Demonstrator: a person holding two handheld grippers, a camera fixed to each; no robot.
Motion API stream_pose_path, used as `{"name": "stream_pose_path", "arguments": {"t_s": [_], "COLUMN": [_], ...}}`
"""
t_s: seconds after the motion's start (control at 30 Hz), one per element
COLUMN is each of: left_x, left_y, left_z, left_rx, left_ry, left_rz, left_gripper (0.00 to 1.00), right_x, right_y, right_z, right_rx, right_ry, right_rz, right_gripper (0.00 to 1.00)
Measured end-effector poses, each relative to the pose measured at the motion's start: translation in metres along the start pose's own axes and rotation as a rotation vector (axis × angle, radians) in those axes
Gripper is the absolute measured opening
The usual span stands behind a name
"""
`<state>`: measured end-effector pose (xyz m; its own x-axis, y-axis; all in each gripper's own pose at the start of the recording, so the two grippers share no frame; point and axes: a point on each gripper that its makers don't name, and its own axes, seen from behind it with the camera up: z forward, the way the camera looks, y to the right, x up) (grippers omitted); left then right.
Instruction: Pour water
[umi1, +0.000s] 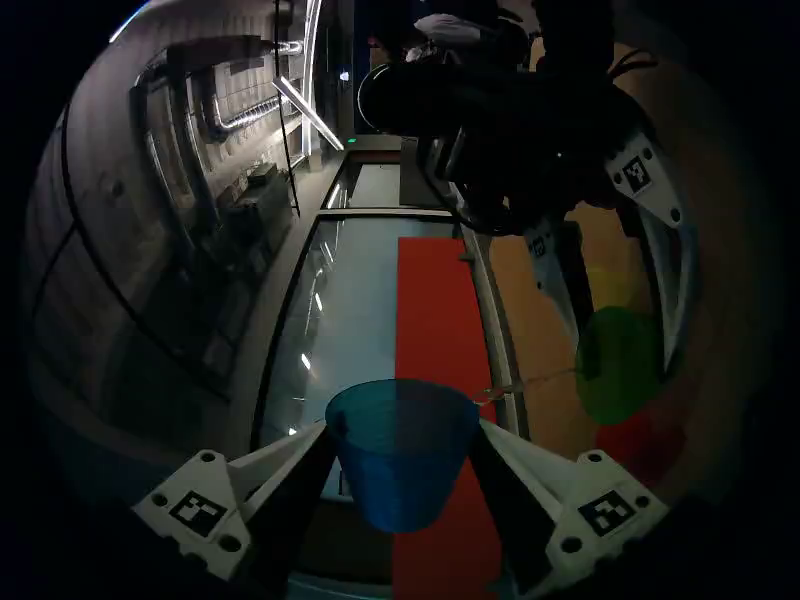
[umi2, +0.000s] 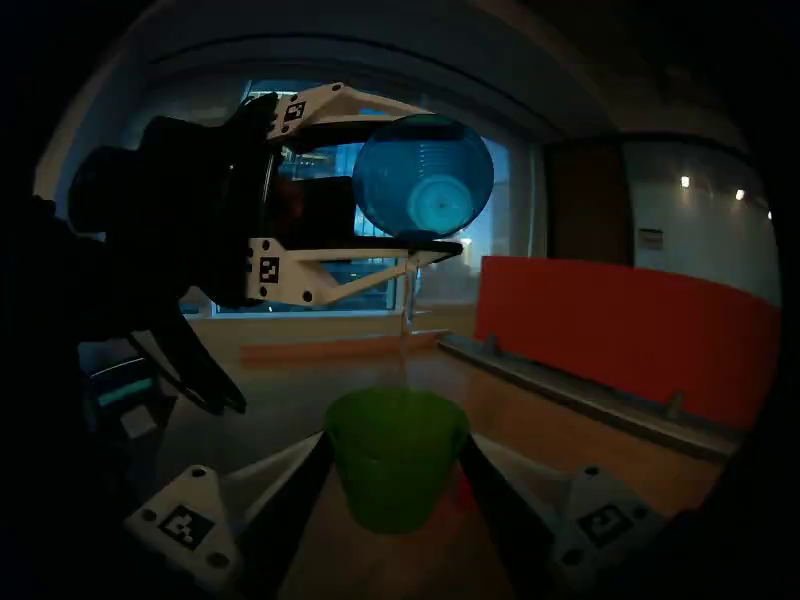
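My left gripper (umi1: 403, 428) is shut on a blue translucent cup (umi1: 403, 465). In the right gripper view, that left gripper (umi2: 440, 180) holds the blue cup (umi2: 422, 178) tipped on its side, mouth facing the camera. A thin stream of water (umi2: 405, 305) falls from its rim towards the green cup (umi2: 397, 460) just below. My right gripper (umi2: 395, 440) is shut on that green cup and holds it upright. The left gripper view shows the right gripper (umi1: 625, 350) gripping the green cup (umi1: 618, 362), with a thin water line (umi1: 530, 381) running to it.
A wooden tabletop (umi2: 560, 440) lies under the cups. A red partition panel (umi2: 630, 330) stands along its edge on a metal rail (umi2: 590, 395). Dim windows (umi2: 340, 295) are behind. A person's dark sleeve and hand (umi2: 130, 250) hold the left gripper.
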<state>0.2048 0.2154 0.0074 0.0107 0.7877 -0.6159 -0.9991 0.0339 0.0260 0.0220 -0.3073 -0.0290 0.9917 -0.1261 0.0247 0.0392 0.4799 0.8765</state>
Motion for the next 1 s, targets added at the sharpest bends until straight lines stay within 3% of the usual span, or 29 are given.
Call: {"name": "stream_pose_path", "arguments": {"t_s": [0.5,0.83,1.0], "left_x": [0.0052,0.0038,0.0], "left_y": [0.0005,0.0008,-0.0009], "left_z": [-0.0045,-0.0043,-0.0024], "left_rx": [0.007,0.005,0.004], "left_ry": [-0.003,-0.003,-0.006], "left_rz": [0.048,0.046,0.016], "left_gripper": [0.86,0.86,0.86], "right_x": [0.0018,0.0023,0.0015], "right_y": [0.0006,0.0005,0.0003], "right_z": [-0.0006,0.0002,0.001], "right_rx": [-0.003,-0.002,-0.002], "right_ry": [0.002,0.003,0.003], "right_rz": [-0.001,-0.001,-0.001], "right_gripper": [0.9,0.9,0.9]}}
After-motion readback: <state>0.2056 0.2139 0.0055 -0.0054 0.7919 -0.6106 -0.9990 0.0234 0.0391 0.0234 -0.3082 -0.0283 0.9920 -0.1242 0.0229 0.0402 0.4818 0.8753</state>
